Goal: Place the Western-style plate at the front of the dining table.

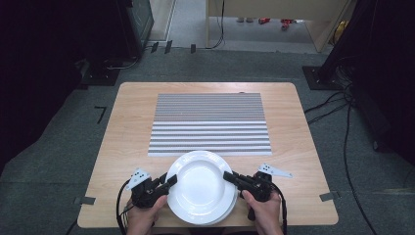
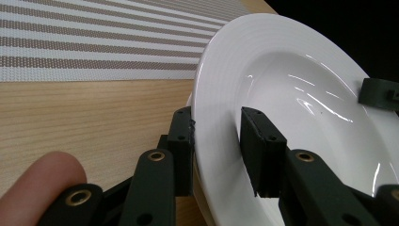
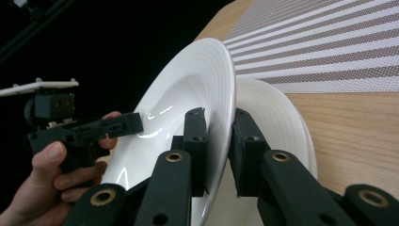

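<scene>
gripping top plate point(image 1: 201, 183) rim, both jaws clamped | second plate point(image 3: 277, 117) beneath | striped mat point(image 1: 210, 122) just behind

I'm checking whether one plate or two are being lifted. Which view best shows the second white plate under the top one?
The right gripper view: the lower white plate lies on the wooden table, apart from the lifted top white plate. The high view shows just its edge; the left gripper view, a sliver.
</scene>
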A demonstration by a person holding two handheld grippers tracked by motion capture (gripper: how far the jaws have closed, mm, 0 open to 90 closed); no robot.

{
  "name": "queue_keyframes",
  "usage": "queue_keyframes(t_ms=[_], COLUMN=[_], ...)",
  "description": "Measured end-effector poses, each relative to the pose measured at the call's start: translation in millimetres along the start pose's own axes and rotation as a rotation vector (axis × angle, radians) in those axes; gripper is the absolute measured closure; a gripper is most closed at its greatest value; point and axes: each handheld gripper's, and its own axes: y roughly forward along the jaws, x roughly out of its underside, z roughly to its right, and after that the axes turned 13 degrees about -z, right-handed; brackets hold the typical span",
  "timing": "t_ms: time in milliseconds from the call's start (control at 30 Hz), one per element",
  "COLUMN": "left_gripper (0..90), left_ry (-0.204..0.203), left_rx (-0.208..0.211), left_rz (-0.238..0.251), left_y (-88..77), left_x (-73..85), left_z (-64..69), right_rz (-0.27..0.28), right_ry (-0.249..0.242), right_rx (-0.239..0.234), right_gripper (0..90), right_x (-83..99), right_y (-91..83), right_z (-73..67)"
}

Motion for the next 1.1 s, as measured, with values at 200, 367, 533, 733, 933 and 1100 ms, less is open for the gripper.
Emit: queue_keyframes(t_ms=[200, 367, 533, 733, 933, 1100], left_gripper=[67.8, 68.2, 68.7, 69.0, 68.8, 69.1], left_ry=[-0.003, -0.014, -0.028, -0.04, -0.025, -0.022], left_rx=[0.002, 0.019, 0.028, 0.038, 0.025, 0.033], left_rz=[0.007, 0.016, 0.031, 0.038, 0.053, 0.061], left_y=[-1.2, -2.2, -4.1, -4.8, -6.7, -7.9], left_x=[0.0, 0.1, -0.2, -0.6, -3.9, -9.0], left_z=[-0.5, -3.3, -4.7, -5.2, -1.6, 0.6], right_rz=[0.026, 0.049, 0.081, 0.1, 0.118, 0.139], right_ry=[0.023, 0.023, 0.018, 0.017, 0.009, -0.038], right_rx=[-0.021, -0.025, -0.005, 0.014, 0.031, 0.062], right_gripper=[81.1, 81.6, 81.7, 82.0, 82.4, 82.6], right_x=[3.3, 4.5, 6.9, 8.5, 6.2, -2.1], right_y=[1.5, 2.3, 4.1, 3.9, 1.5, -0.5], right_z=[1.2, -1.1, -7.3, -13.4, -20.0, -25.9])
